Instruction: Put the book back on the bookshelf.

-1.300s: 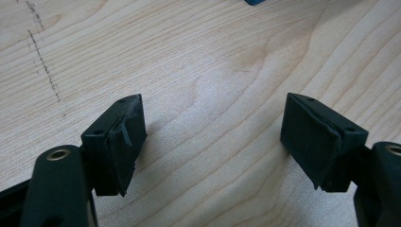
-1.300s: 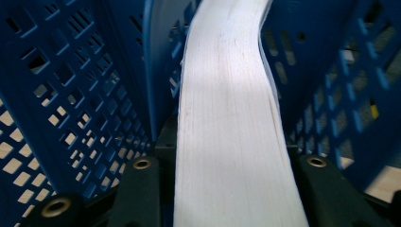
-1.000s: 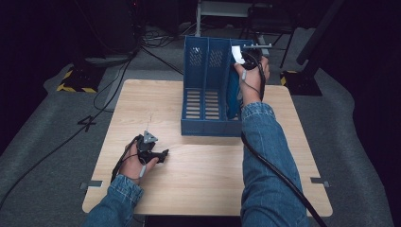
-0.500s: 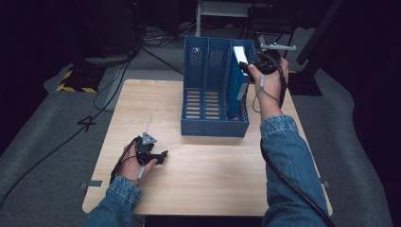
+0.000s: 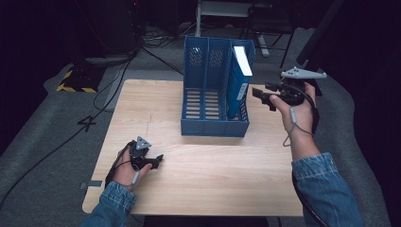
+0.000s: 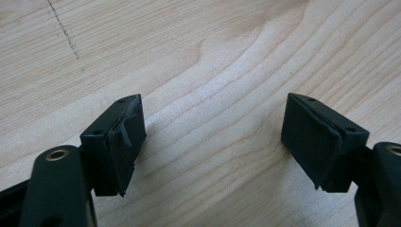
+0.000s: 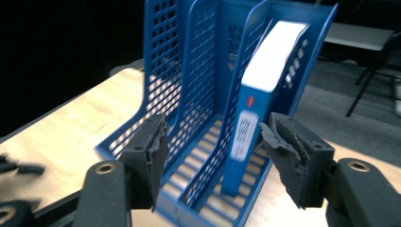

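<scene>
A blue three-slot file rack [image 5: 215, 125] stands at the back middle of the wooden table [image 5: 213, 179]. A blue book [image 5: 239, 85] with white page edges stands upright in its rightmost slot. My right gripper [image 5: 263, 98] hovers to the right of the rack, clear of it and pointing towards it. Its jaws have just been opening and nothing is between them. The right gripper view looks past that open gripper [image 7: 213, 137] at the rack [image 7: 165, 71] and the book [image 7: 272, 61]. My left gripper [image 5: 157, 161] rests at the table's front left, where it stands open [image 6: 213, 127] over bare wood.
Bare wood lies in front of the rack and on both sides of it. The table edge runs close beside the right hand. On the grey floor behind are cables [image 5: 142, 47], a yellow-and-black striped block [image 5: 75, 80] and furniture legs [image 5: 265, 28].
The right hand has drawn back from the top of the rack's rightmost slot, moving right and towards the person. The book stays in the slot. The left hand has kept still.
</scene>
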`<state>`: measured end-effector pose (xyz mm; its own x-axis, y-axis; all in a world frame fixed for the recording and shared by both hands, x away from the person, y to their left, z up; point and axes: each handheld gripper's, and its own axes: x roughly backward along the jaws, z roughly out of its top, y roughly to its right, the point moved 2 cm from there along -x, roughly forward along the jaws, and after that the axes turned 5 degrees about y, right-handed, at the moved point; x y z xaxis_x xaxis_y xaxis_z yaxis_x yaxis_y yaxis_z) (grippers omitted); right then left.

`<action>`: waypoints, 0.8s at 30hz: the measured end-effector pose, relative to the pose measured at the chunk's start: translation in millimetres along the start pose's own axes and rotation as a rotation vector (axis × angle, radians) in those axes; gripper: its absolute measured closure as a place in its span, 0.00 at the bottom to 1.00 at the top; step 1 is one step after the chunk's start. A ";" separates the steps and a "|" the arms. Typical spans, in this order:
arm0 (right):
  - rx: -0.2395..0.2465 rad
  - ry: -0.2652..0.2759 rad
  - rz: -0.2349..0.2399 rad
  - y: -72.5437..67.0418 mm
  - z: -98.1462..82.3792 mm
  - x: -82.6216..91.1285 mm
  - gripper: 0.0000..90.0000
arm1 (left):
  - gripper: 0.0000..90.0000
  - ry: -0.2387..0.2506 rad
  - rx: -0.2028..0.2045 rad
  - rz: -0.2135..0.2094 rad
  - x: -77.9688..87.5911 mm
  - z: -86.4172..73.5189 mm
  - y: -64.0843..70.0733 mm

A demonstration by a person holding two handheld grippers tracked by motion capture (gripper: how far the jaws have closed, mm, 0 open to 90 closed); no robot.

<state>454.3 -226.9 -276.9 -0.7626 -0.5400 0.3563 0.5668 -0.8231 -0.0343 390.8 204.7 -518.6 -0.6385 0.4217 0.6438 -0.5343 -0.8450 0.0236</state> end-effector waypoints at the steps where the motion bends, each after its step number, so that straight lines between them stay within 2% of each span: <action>1: 0.001 -0.004 0.007 -0.2 -4.5 4.1 0.44 | 0.26 0.000 0.000 0.000 0.1 -0.1 0.0; 9: 0.028 -0.057 0.082 -4.5 -39.9 22.4 0.42 | 0.26 -0.001 0.000 0.000 0.3 -0.3 0.1; 12: 0.042 -0.089 0.084 -7.9 -53.0 24.4 0.41 | 0.25 0.001 -0.001 0.001 0.0 -0.1 0.0; 16: 0.031 -0.125 0.093 -12.6 -74.7 23.3 0.39 | 0.25 -0.007 -0.001 0.001 0.1 0.3 0.0; 19: 0.016 -0.171 0.081 -14.6 -93.5 21.3 0.39 | 0.25 -0.004 0.001 0.001 -0.4 0.3 0.3; 24: 0.002 -0.211 0.080 -14.3 -125.6 17.9 0.39 | 0.25 -0.007 0.004 -0.001 -0.5 0.4 0.6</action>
<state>393.3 -246.9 -387.3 -0.6328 -0.5547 0.5403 0.6239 -0.7785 -0.0685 391.0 203.9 -518.5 -0.6342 0.4198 0.6493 -0.5323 -0.8461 0.0271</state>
